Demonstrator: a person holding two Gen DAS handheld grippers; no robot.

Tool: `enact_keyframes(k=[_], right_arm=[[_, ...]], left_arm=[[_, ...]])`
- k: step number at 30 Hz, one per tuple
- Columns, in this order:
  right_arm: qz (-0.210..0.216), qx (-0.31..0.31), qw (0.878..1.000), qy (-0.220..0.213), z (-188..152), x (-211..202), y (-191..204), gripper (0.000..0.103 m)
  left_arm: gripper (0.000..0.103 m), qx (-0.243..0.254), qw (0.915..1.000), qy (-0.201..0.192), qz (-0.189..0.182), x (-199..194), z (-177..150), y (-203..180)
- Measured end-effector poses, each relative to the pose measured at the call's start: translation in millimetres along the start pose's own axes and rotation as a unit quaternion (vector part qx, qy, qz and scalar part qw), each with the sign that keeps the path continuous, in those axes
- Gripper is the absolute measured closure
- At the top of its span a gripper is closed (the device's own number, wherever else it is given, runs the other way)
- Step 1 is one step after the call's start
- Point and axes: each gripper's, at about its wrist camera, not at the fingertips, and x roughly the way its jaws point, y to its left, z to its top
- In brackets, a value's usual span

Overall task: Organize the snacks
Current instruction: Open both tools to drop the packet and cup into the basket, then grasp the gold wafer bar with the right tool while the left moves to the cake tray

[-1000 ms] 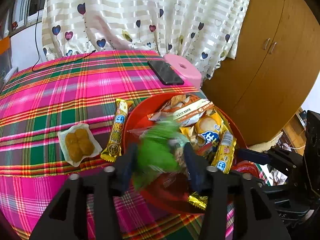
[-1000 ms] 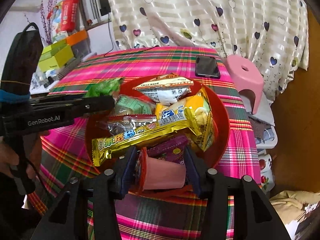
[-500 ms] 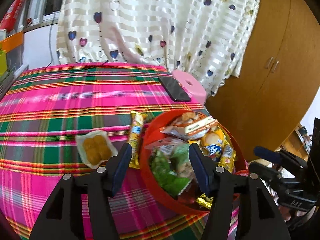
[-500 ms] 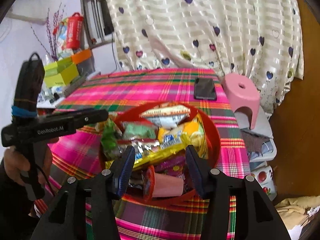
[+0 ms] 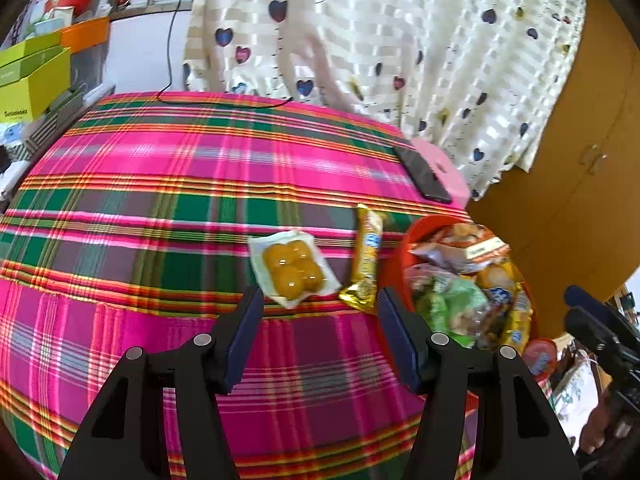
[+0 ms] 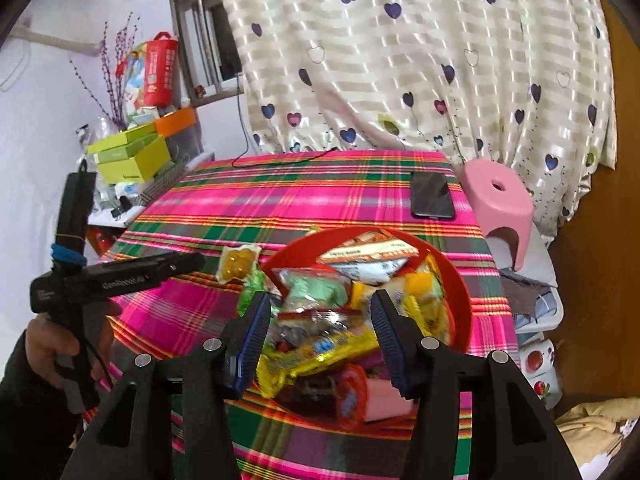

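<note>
A red bowl (image 6: 460, 280) full of wrapped snacks sits at the table's near right; it also shows in the left wrist view (image 5: 394, 248). A green snack packet (image 5: 456, 300) lies in it. On the plaid cloth left of the bowl lie a yellow snack bar (image 5: 366, 256) and a clear pack of golden cakes (image 5: 290, 268), also seen in the right wrist view (image 6: 238, 260). My left gripper (image 5: 320, 336) is open and empty, above the cloth just short of the cakes. My right gripper (image 6: 318, 336) is open and empty above the bowl's near side, over a yellow packet (image 6: 316, 348).
A black phone (image 6: 432, 194) lies at the table's far right edge. A pink stool (image 6: 500, 196) stands beyond it, by the heart curtain and a wooden wardrobe (image 5: 580, 160). Green and orange boxes (image 6: 132, 156) are stacked at the far left.
My left gripper let go of the green packet into the bowl, opened, and drew back left toward the cakes. My right gripper released the pink cup, opened and lifted back.
</note>
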Motion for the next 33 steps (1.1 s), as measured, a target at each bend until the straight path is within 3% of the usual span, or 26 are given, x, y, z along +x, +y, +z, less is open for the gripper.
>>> enact_keyframes(k=[13,22,27,33], right_arm=[[-0.002,-0.011,1.0,0.013,26.7,27.5,17.7,0.052],[0.014,0.001,0.999,0.051,69.4,71.3,18.2,0.052],[0.0,-0.039,0.994,0.105,102.2,122.2,29.8,0.052],[-0.009,-0.03,0.968,0.248,115.4,209.1,27.6,0.052]], left_arm=[[0.043,-0.031,0.9986,0.034,0.026,63.7,17.7,17.0],[0.043,-0.022,0.9975,0.041,0.053,87.7,18.6,17.8],[0.047,-0.011,0.9974,0.039,0.06,83.0,15.7,21.4],[0.048,-0.021,0.9967,0.032,0.072,71.5,11.3,41.2]])
